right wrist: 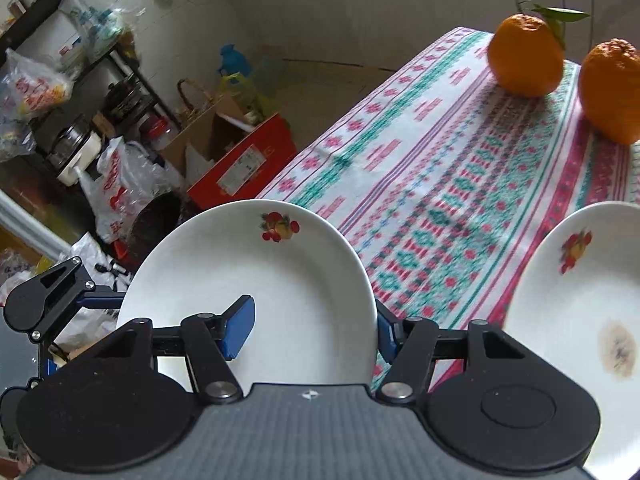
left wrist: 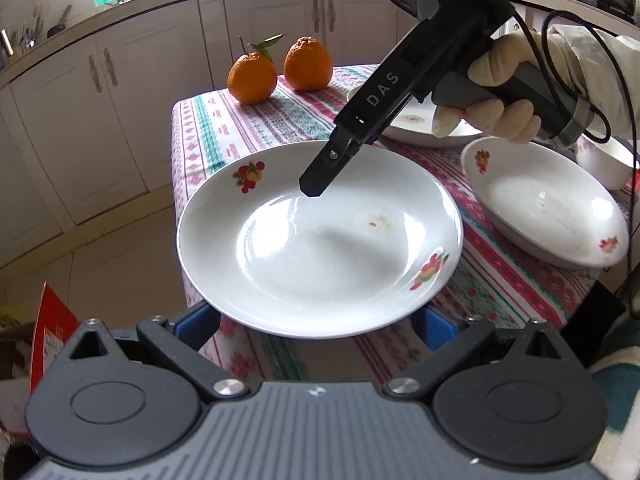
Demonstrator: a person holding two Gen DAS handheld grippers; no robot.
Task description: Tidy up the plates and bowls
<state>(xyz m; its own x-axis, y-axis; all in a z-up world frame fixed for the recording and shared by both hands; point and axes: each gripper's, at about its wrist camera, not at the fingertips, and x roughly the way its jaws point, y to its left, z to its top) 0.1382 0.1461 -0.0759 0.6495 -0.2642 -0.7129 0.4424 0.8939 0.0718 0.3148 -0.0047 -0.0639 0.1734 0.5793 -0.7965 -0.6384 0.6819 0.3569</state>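
A white plate with fruit prints [left wrist: 320, 240] is lifted over the table's near left corner. My left gripper [left wrist: 316, 324] has its blue fingers wide apart under the plate's near rim. My right gripper [right wrist: 316, 332] is shut on the plate's [right wrist: 256, 280] far rim, one blue pad on its face, the other behind the edge; it also shows in the left wrist view [left wrist: 312, 190]. A second fruit-print plate [left wrist: 544, 208] lies on the table to the right. A third plate [left wrist: 416, 124] lies behind. A small white bowl [left wrist: 604, 164] stands at the far right.
Two oranges [left wrist: 252, 78] [left wrist: 308, 64] stand at the back of the patterned tablecloth [left wrist: 248, 128]. Kitchen cabinets [left wrist: 120, 100] line the far wall. A red box [right wrist: 244, 160], bags and a shelf stand on the floor beside the table.
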